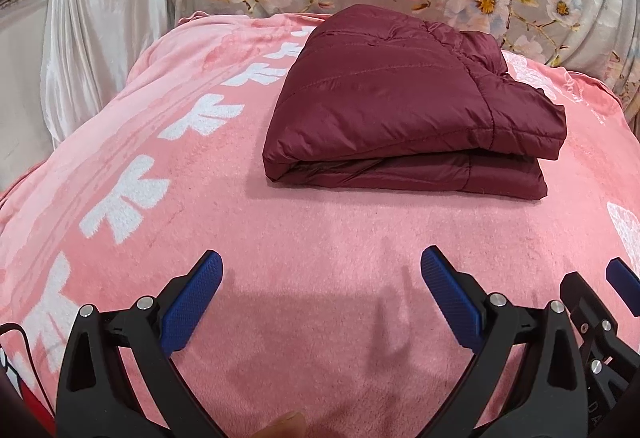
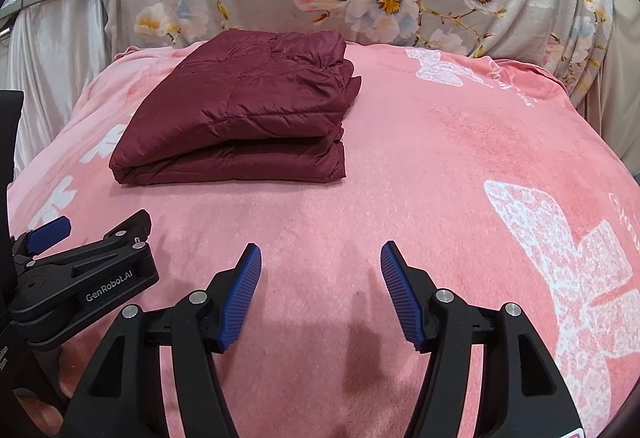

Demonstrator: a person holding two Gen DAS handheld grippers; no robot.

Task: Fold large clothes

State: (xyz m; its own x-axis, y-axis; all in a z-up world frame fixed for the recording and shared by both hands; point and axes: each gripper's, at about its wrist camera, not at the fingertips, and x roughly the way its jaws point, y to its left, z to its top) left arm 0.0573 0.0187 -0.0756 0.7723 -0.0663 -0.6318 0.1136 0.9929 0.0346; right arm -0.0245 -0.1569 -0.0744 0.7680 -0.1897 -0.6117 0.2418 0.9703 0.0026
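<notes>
My left gripper (image 1: 320,278) and right gripper (image 2: 320,274) both gaped wide, holding nothing. The folded maroon jacket (image 1: 404,109) lay on the pink blanket (image 1: 320,230) at my left's one o'clock, my right's eleven.

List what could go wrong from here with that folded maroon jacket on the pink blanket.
1. The maroon jacket is puffy, and its upper fold overhangs the lower one at the right, so it may spring open or slide apart.
2. It lies on a soft pink blanket; pressing nearby could tilt the stack.
3. The left hand-held gripper and right hand-held gripper are both open and empty, close together; they could bump each other.
</notes>
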